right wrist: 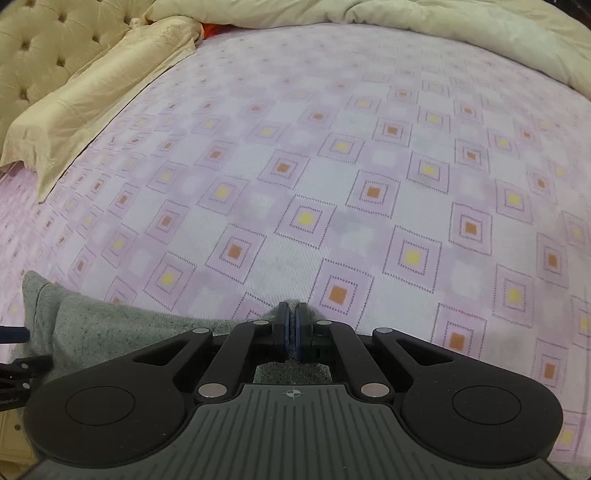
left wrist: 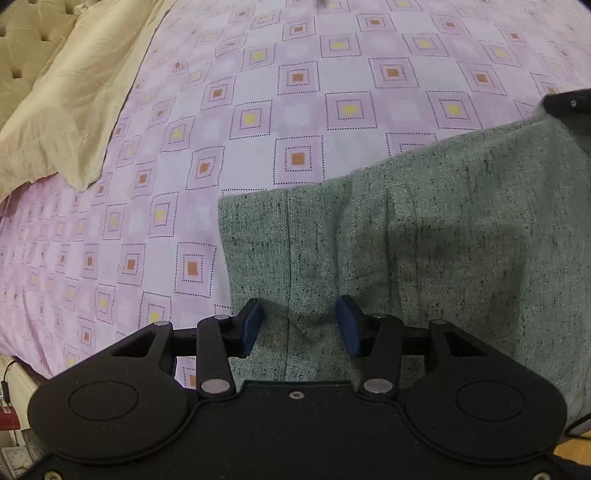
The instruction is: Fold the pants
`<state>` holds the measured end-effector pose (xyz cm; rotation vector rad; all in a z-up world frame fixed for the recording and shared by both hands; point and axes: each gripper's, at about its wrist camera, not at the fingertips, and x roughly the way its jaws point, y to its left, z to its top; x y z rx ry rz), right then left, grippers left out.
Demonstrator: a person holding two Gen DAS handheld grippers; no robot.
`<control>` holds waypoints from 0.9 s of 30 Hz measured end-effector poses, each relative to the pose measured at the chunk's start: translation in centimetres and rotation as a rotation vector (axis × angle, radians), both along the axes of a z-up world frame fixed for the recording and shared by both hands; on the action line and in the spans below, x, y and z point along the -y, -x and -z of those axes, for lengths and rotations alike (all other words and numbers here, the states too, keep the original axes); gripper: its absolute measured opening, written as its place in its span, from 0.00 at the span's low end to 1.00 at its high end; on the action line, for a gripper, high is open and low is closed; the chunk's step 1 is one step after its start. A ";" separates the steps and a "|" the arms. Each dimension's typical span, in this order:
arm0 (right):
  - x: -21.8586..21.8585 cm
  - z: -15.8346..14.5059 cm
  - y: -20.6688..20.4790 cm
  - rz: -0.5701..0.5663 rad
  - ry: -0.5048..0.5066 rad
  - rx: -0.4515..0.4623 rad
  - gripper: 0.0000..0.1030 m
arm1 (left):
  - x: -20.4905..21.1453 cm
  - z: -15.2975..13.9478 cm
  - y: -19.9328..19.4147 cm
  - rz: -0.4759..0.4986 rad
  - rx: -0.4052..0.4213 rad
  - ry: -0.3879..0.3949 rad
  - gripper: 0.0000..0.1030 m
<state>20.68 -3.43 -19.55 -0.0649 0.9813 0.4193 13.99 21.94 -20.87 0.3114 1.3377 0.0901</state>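
Observation:
Grey-green speckled pants point(left wrist: 443, 240) lie flat on the pink checked bed sheet point(left wrist: 295, 92), at the near edge of the bed. My left gripper point(left wrist: 300, 325) hangs open over the left end of the pants, its blue pads point(left wrist: 251, 326) apart, with a seam and a slight wrinkle of cloth between them. In the right wrist view the pants point(right wrist: 110, 325) stretch off to the left. My right gripper point(right wrist: 294, 328) is shut on the far edge of the cloth, a thin strip of it showing between the pads. A dark part of the right gripper point(left wrist: 572, 107) shows at the pants' far right corner.
A beige pillow point(right wrist: 92, 99) lies along the tufted headboard point(right wrist: 44, 48) at the left. A beige duvet point(right wrist: 461, 26) is bunched at the far side of the bed. The patterned sheet point(right wrist: 332, 166) spreads wide beyond the pants. Wooden floor point(left wrist: 576, 450) shows at lower right.

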 end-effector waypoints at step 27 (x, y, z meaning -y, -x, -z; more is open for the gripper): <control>12.2 -0.4 3.9 -0.403 0.150 0.018 0.18 | 14.3 -7.4 -5.2 0.273 0.060 0.217 0.51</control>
